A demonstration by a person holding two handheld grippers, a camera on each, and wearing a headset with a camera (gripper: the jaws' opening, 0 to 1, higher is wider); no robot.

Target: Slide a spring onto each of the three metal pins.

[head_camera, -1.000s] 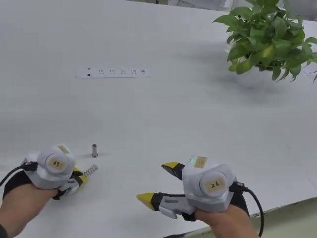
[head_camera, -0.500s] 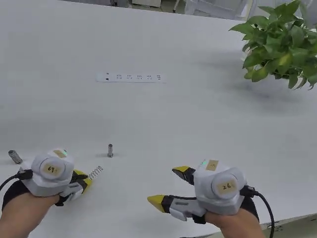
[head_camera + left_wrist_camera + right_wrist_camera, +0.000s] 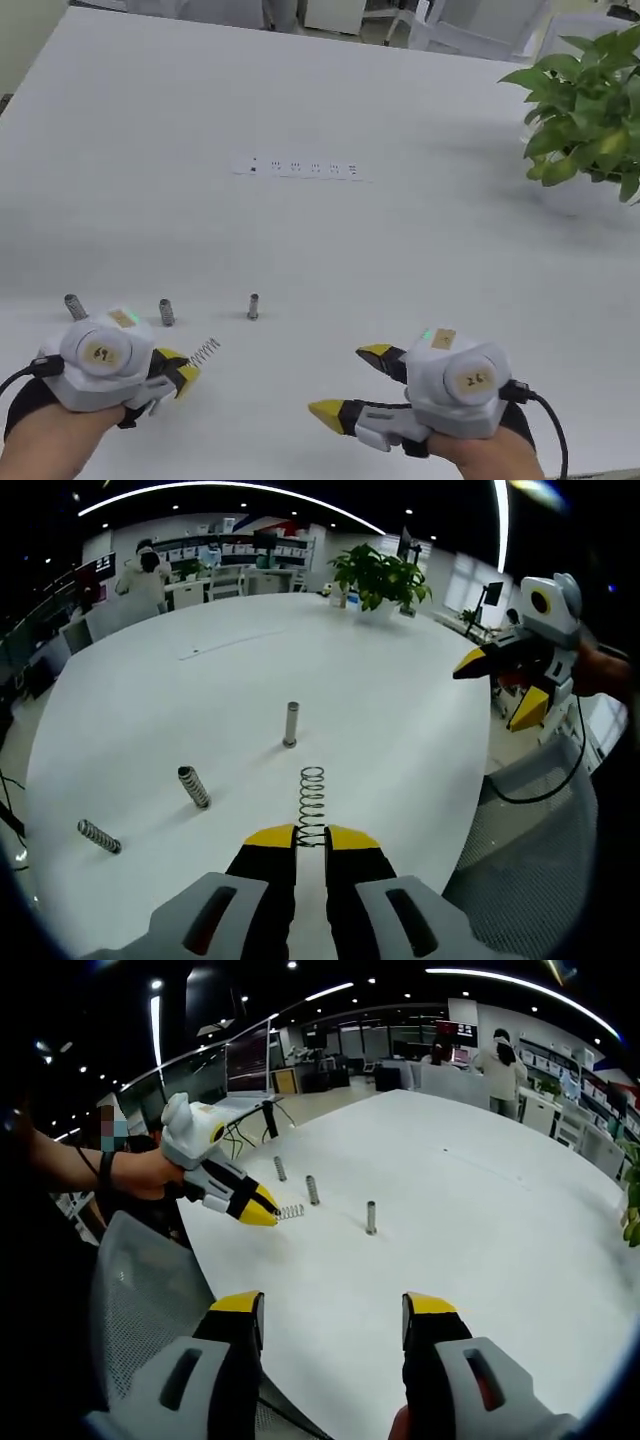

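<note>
A bare metal pin [image 3: 253, 306] stands upright on the white table; it is also in the left gripper view [image 3: 291, 724] and the right gripper view [image 3: 371, 1217]. To its left are two more pins [image 3: 166, 312] [image 3: 74, 306], both looking coiled with springs. My left gripper [image 3: 186, 372] is shut on the end of a loose spring [image 3: 205, 350], which points forward from its tips [image 3: 312, 800] toward the bare pin, a short way from it. My right gripper [image 3: 350, 381] hovers open near the front edge with nothing between its jaws [image 3: 334, 1310].
A white power strip [image 3: 298, 167] lies flat mid-table. A potted green plant [image 3: 590, 130] stands at the far right. The table's front edge runs just below my right hand. People stand far off in the room behind the table.
The head camera has swung left and up, so the two sprung pins came into view. My left gripper still holds the spring near the bare pin; the right stays open.
</note>
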